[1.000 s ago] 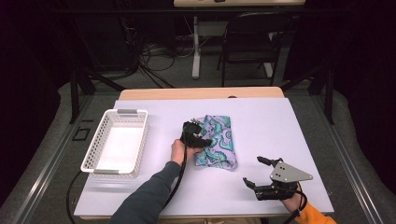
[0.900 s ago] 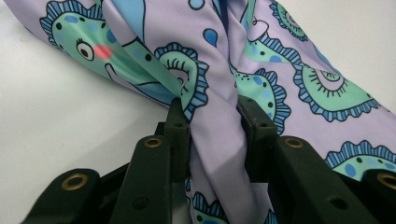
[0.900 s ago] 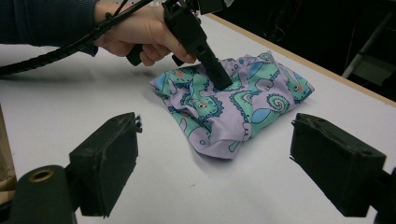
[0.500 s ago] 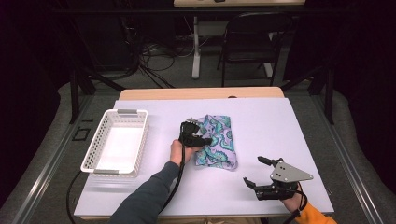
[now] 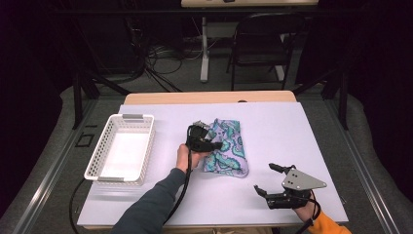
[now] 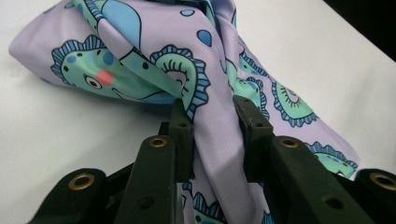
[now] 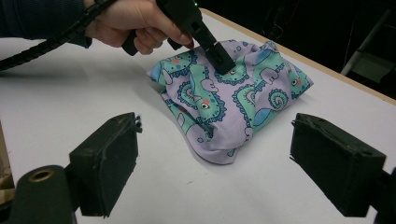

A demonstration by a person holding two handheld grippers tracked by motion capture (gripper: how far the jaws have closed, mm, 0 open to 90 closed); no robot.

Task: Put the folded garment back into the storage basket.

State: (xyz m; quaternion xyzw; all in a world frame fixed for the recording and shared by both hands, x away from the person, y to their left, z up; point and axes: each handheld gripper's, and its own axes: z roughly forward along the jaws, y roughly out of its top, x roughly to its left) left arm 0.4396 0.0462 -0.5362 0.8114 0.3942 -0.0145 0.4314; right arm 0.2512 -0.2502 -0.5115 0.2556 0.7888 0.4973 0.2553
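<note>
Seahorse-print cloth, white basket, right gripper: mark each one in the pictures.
Seahorse-print cloth [image 7: 219, 105]: right gripper view, middle of the bundled fabric.
White basket [image 5: 96, 155]: high view, perforated left wall.
Right gripper [image 5: 265, 178]: high view, gap between its open fingertips.

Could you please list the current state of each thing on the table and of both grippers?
Patterned cloth: crumpled on the table, a fold pinched by the left gripper.
White basket: upright, empty, at the table's left.
Left gripper: shut on a fold of the cloth.
Right gripper: open, holding nothing, apart from the cloth.
</note>
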